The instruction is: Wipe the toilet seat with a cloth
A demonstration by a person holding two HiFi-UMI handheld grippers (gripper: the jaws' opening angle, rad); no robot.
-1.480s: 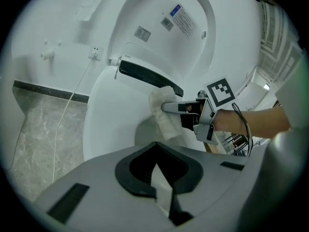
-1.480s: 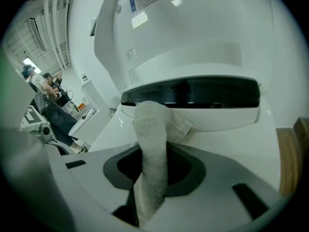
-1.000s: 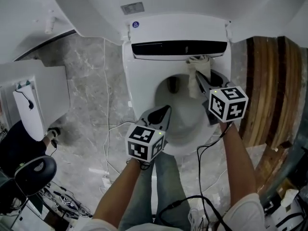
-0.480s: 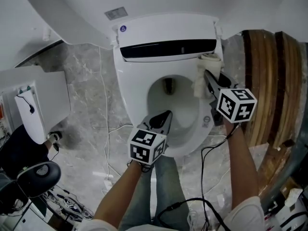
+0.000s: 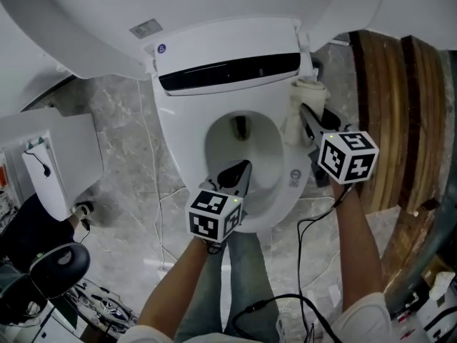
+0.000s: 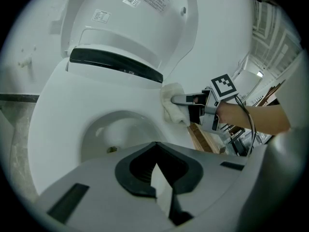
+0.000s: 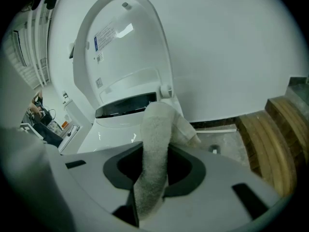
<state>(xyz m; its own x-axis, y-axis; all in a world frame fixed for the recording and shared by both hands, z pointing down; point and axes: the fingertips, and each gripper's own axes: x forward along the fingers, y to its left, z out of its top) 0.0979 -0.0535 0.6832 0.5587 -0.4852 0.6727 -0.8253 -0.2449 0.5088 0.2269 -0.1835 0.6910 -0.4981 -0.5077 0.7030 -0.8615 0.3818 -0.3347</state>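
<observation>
Left claw (image 5: 239, 171) is shut and empty, over the front of the seat (image 5: 178, 148). Right claw (image 5: 303, 110) is clamped on the cloth (image 5: 308, 90) at the seat's right rear. Risk: the cloth's loose tail could snag the hinge or drop into the bowl (image 5: 218, 141). Bowl looks empty apart from the drain.

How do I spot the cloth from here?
On the white toilet seat, go to the back corner beside the wooden slats. The cloth is the cream, fuzzy wad there in the jaws of the right gripper, the only soft thing.
</observation>
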